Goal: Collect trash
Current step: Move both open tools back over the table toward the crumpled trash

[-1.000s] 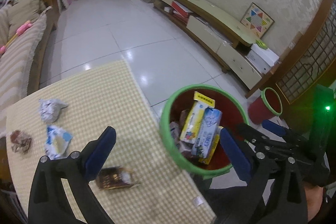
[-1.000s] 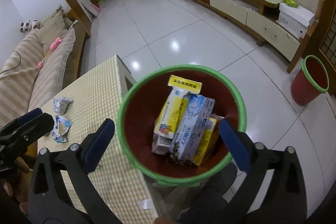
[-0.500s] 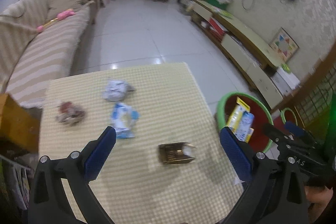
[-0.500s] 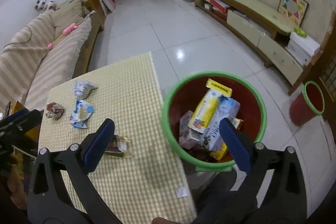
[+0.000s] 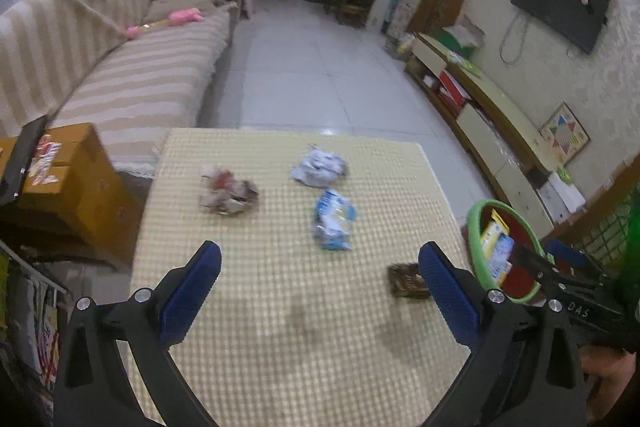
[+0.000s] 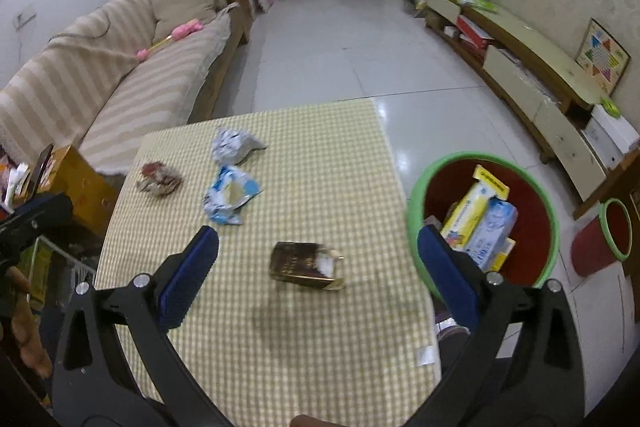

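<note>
Letters "DAS" on right tool (image 5: 576, 283) — jaws apart.

My room is evenly, softly lit from overhead; the glossy white tiled floor (image 6: 344, 39) shows pale glare patches. Both fisheye views bend the walls and darken to black corners. My left view is smeared by motion blur, while faint shadows lie on the yellow checked tablecloth (image 6: 320, 327).
</note>
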